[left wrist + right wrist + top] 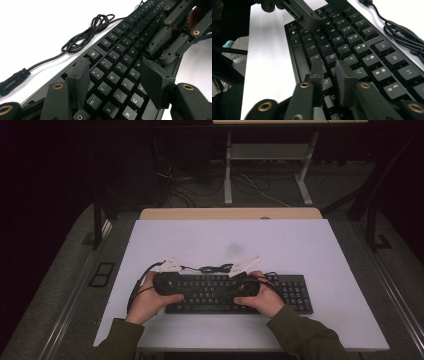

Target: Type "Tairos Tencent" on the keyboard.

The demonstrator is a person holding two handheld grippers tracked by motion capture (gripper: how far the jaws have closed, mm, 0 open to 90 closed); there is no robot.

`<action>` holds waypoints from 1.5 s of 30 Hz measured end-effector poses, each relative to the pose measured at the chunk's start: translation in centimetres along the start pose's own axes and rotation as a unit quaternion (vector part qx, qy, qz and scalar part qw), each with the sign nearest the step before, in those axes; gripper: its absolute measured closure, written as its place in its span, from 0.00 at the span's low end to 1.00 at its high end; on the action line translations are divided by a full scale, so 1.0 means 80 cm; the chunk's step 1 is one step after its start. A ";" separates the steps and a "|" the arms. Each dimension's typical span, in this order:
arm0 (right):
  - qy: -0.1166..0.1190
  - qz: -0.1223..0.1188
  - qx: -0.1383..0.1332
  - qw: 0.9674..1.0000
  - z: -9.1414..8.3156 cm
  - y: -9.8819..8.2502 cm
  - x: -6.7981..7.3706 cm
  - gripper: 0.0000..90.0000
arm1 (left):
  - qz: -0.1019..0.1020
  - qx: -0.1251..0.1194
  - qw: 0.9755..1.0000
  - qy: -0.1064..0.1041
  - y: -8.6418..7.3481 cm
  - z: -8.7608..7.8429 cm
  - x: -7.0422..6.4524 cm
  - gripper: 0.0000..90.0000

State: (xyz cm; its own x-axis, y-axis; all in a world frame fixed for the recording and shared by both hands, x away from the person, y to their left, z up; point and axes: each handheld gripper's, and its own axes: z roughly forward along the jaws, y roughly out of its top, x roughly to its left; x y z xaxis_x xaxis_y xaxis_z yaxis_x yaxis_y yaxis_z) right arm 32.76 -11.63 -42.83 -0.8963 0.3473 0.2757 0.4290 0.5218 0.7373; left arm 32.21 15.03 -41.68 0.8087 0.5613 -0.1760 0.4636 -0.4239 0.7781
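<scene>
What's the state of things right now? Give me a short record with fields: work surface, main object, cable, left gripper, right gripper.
work surface: white table top
main object: black keyboard, lying flat near the front edge
cable: keyboard cable, bunched loosely on the table behind the keyboard
left gripper: jaws open, hovering over the letter keys at the keyboard's left end, nothing between them
right gripper: jaws slightly apart, over the keys around the middle rows, gripping nothing

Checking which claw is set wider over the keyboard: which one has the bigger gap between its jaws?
The left claw: its jaws stand wide apart over several keyboard keys, nothing held. The right claw shows a narrow gap above the middle keys.
</scene>
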 end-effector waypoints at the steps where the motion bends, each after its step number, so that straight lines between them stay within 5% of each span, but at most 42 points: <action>1: -0.001 0.000 -0.002 1.000 -0.002 0.000 0.000 0.79 | 0.001 0.000 1.000 0.000 0.000 0.000 0.000 0.45; 8: -0.006 0.006 -0.021 1.000 -0.010 0.001 -0.004 0.68 | 0.005 0.002 1.000 -0.002 0.001 0.003 -0.001 0.52; 20: -0.023 0.014 -0.046 0.999 -0.027 -0.001 -0.017 0.56 | 0.001 0.011 1.000 -0.016 0.008 0.017 -0.006 0.86; 27: -0.031 0.021 -0.053 0.998 -0.035 -0.003 -0.024 0.53 | 0.002 0.020 1.000 -0.020 0.009 0.028 -0.006 0.98; 45: -0.033 0.026 -0.066 0.997 -0.046 -0.002 -0.027 0.53 | 0.008 0.050 0.999 -0.008 0.015 0.050 -0.013 0.99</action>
State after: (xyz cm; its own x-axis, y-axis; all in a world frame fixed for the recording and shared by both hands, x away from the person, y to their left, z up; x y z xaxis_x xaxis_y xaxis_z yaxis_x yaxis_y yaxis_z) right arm 34.22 -15.31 -41.24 -0.8616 0.4243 0.2785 0.4532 0.3961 0.7986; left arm 33.36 11.07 -42.95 0.8219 0.5422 -0.1746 0.4838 -0.5028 0.7164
